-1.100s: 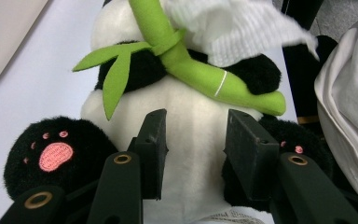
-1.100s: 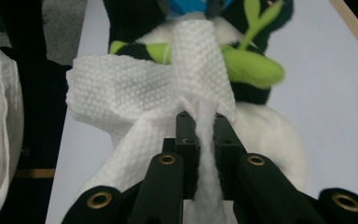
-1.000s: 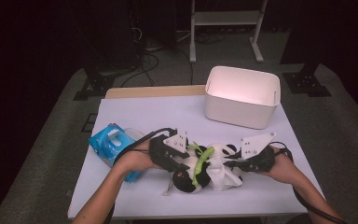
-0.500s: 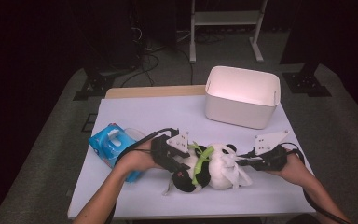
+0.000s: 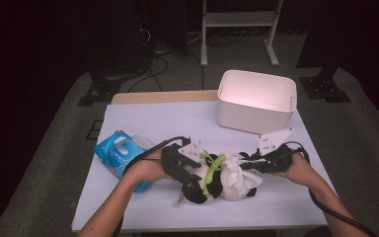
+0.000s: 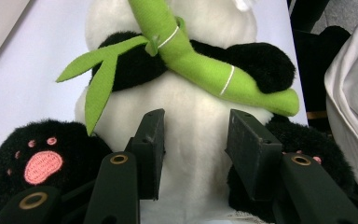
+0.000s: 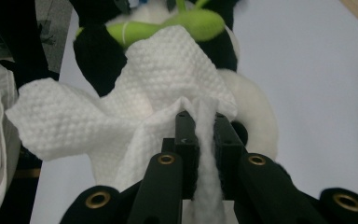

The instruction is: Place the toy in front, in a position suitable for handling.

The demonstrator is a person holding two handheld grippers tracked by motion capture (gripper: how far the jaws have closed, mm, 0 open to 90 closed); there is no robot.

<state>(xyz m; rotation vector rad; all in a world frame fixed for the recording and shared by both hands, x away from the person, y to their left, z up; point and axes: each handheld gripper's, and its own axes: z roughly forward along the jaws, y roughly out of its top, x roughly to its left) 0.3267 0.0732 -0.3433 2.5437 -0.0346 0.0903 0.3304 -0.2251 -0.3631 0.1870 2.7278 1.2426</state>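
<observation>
My right claw (image 5: 249,165) has slid in from the right since a moment ago, and its white wipe (image 7: 135,112) now lies on the plush panda (image 5: 217,177), which is on its back at the table's (image 5: 143,118) near edge. That claw is clenched on a pinch of the wipe. My left claw (image 6: 193,140) straddles the panda's white belly, jaws partly apart and pressing into the fur, steadying it. To wipe well, I'd keep that hold firm and drag the wipe in short strokes. Further back are the blue wipes pack (image 5: 118,153) and the white bin (image 5: 256,98). The wipe hides the panda's face.
</observation>
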